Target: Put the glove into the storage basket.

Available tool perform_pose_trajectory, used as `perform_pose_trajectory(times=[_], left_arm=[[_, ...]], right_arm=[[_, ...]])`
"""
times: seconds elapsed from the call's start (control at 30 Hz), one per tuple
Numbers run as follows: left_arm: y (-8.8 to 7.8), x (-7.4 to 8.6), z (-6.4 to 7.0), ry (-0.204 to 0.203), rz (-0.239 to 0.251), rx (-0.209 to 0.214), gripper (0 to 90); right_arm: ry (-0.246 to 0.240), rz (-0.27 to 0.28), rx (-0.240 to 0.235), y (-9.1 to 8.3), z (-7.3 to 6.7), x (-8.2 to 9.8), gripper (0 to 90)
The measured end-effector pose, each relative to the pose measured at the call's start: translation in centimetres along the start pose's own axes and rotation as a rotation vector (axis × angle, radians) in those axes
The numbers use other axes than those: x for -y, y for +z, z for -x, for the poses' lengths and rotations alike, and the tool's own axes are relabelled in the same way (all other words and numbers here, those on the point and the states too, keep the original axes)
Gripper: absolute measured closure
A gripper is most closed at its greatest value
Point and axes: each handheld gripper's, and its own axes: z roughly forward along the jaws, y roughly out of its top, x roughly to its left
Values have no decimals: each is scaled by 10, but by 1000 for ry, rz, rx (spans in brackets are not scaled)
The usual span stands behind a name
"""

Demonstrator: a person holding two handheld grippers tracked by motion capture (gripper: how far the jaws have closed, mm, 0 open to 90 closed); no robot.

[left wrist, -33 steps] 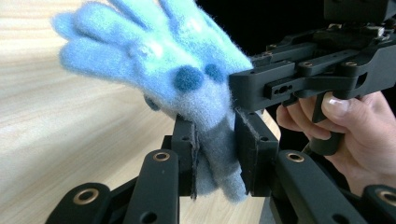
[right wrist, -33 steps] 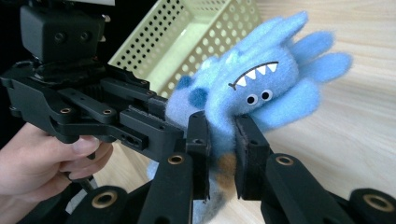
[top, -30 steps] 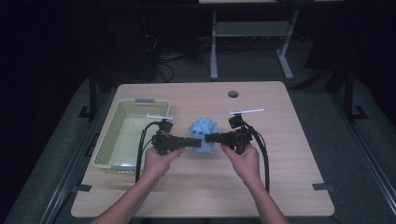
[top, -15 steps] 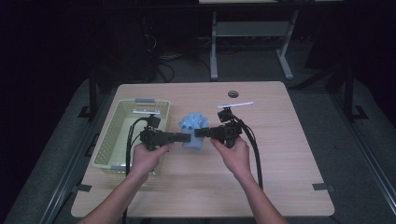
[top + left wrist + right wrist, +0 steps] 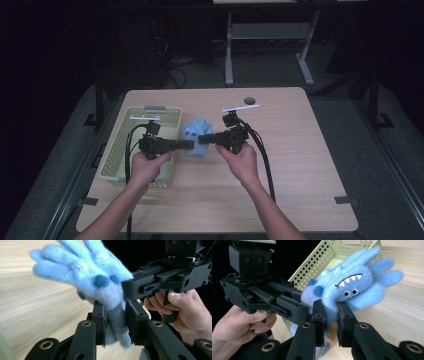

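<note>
wooden table [image 5: 300, 165], both tongs level, facing, pinching blue plush toy [image 5: 196, 135]

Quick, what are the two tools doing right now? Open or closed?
Left tool: closed, pinching the fuzzy blue monster toy.
Right tool: closed, gripping the same toy from the other side.

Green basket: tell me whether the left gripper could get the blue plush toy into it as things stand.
Probably yes: the left gripper grips the blue plush toy right beside the open-topped green basket, but the right gripper also clamps it and must let go or follow.
</note>
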Motion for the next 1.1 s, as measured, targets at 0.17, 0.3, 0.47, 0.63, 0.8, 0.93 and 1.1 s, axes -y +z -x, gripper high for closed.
perform_pose_trajectory(times=[0.17, 0.3, 0.47, 0.63, 0.8, 0.93, 1.1], left_arm=[[-8, -1, -3, -5, 7, -2, 707], [-13, -1, -4, -9, 17, -9, 708], [-18, -1, -6, -12, 21, -13, 708], [-26, -2, -9, -16, 27, -23, 709], [-32, -2, -11, -13, 31, -27, 710], [-39, -1, -14, -22, 40, -30, 710], [-44, 0, -17, -23, 43, -33, 710]], right_arm=[[-12, -9, -4, 6, -5, -6, 786], [-9, -10, -15, 10, -7, -8, 786], [-16, -14, -19, 15, -10, -11, 786], [-29, -17, -19, 21, -16, -16, 786], [-31, -21, -24, 26, -19, -18, 786], [-43, -27, -23, 32, -23, -22, 786], [-50, -38, -24, 38, -27, -25, 786]])
